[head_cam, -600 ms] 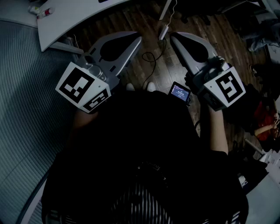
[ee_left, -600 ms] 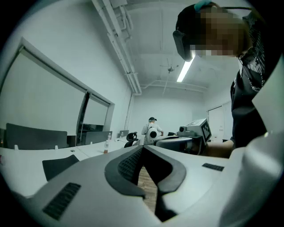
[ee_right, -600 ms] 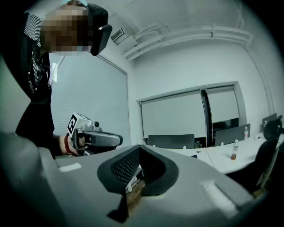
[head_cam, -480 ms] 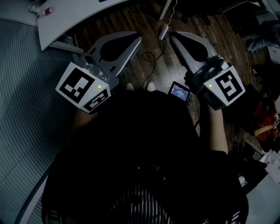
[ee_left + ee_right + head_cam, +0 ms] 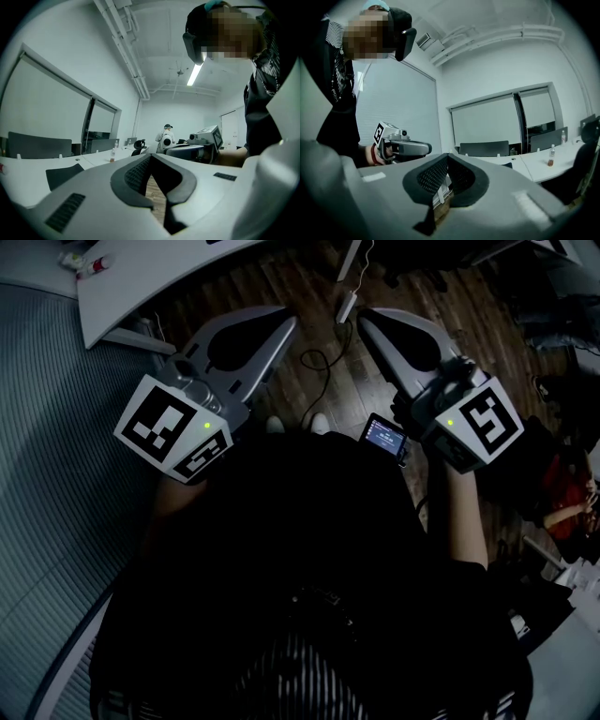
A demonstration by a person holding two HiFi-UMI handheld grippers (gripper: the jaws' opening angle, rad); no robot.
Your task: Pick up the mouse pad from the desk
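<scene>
Dark wood floor (image 5: 281, 399) lies below you, white desk (image 5: 150, 282) just ahead; your left gripper (image 5: 289, 319) and right gripper (image 5: 362, 321) are both closed, holding nothing.

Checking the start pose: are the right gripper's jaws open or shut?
Shut. In its own view the grey plastic right gripper shows both jaw tips touching, with nothing held between them.

The left gripper (image 5: 287, 322) and right gripper (image 5: 366, 322) sit side by side above the floor (image 5: 281, 381); the desk (image 5: 178, 273) lies ahead-left, and a cable (image 5: 323, 360) lies between them.
</scene>
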